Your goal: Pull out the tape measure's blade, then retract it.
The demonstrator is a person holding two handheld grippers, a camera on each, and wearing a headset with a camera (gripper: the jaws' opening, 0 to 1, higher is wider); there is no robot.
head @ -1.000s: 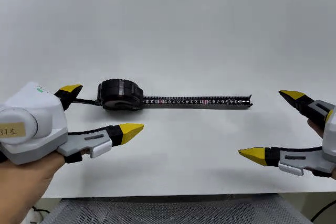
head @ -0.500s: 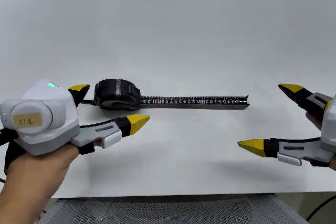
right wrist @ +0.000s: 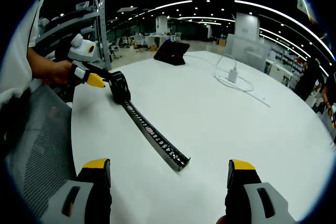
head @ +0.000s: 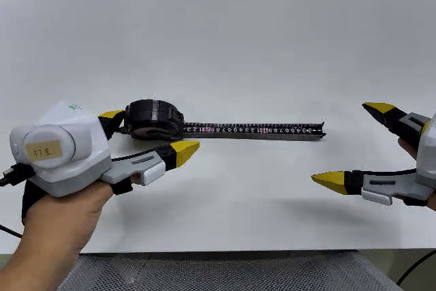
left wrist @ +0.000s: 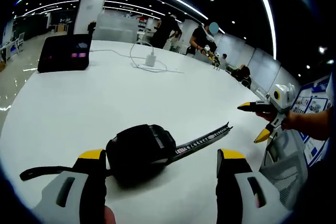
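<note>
Lower left of the head view: left claw [head: 150, 130] wide open, its jaws flanking the tape measure case [head: 153, 120] without clamping it. Lower right: right claw [head: 341, 142] wide open, empty, clear of the blade [head: 255, 129] tip. The blade lies extended across the centre of the table [head: 238, 46]. Assessment: pull-out appears complete; retraction remains.

Head cam looks down at the desk [head: 225, 46] from its near edge. Left gripper cam is low and close, tape measure [left wrist: 140, 150] case between its fingers [left wrist: 92, 156], facing down the blade [left wrist: 202, 139]. Right gripper cam faces back from farther off, blade tip ahead between its fingers [right wrist: 241, 165]; all three share the tape measure.
</note>
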